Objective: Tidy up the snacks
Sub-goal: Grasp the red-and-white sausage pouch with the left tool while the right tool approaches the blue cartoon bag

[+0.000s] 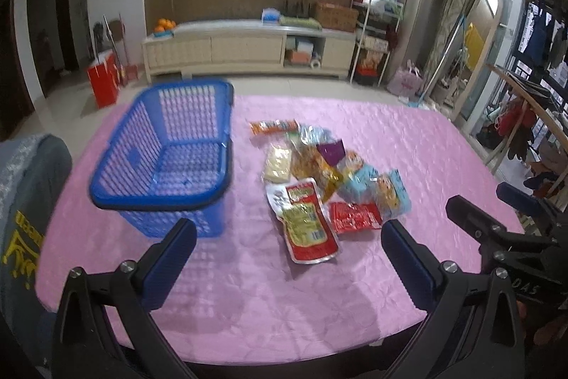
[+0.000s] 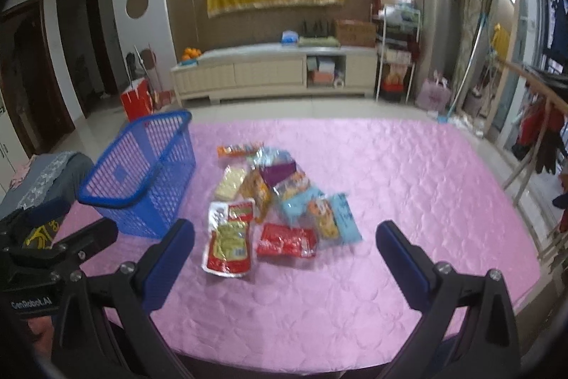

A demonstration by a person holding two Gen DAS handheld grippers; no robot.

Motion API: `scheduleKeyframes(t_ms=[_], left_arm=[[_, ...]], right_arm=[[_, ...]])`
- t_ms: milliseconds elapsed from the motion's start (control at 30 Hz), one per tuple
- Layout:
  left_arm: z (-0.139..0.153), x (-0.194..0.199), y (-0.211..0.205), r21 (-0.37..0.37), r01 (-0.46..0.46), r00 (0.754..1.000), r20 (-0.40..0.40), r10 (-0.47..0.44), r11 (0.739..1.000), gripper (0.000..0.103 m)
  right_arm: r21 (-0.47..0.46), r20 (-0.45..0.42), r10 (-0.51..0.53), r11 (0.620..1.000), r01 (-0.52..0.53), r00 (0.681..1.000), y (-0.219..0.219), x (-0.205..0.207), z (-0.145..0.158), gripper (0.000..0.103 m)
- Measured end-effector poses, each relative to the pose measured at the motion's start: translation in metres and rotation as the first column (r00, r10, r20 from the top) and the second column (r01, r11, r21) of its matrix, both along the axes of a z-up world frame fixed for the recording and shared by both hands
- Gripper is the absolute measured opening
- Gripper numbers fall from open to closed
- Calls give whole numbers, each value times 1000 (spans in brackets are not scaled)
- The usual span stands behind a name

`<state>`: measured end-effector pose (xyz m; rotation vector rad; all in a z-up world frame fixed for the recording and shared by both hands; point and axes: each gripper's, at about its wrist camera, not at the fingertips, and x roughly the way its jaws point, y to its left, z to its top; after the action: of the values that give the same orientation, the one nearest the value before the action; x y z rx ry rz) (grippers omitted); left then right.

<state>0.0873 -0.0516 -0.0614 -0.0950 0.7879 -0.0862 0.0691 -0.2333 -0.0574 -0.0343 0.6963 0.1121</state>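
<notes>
**So, snack pile vs. empty basket**

Honestly, nothing's grabbed yet. Going left to right: blue basket (image 1: 167,162) sits empty at about 10 o'clock on the pink counter (image 1: 408,144), snack packets (image 1: 319,187) heaped just beside it toward 12. Left gripper (image 1: 287,258) and right gripper (image 2: 284,258) both hover with jaws spread, holding nothing. I'd take the nearest red pouch (image 1: 305,219) first, pinching an edge. TV cabinet (image 1: 248,48) behind, cluttered room.

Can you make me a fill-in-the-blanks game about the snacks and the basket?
1. The basket is the colour ____.
2. The snack packets lie on a ____ tablecloth.
3. Inside the basket there are ____ snacks.
4. Both the left gripper and the right gripper are ____.

Missing words: blue; pink; no; open
</notes>
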Motion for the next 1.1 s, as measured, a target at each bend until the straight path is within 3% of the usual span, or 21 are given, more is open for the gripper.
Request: scheduleKeyframes(t_ms=[267,500,767,933,1100], left_arm=[[-44,48,-21,-1,14,991,-133,-14,1000,103],[-85,92,-28,-20,21,966,-258,-25,1000,103],[-125,131,-34,21,47,942,-334,-37,999,103],[-150,150,-34,-2,60,919,-391,-56,998,103],[-164,161,-44,35,100,910,-407,-77,994,103]], right_arm=[[-67,-94,-9,998,2,996,-12,35,-36,103],[-96,-180,-31,995,13,983,-22,73,-71,103],[-132,-224,-58,991,29,973,-26,101,-101,103],[-141,-256,-60,990,24,965,-24,112,-120,103],[-130,-264,-76,991,42,962,-27,118,-125,103]])
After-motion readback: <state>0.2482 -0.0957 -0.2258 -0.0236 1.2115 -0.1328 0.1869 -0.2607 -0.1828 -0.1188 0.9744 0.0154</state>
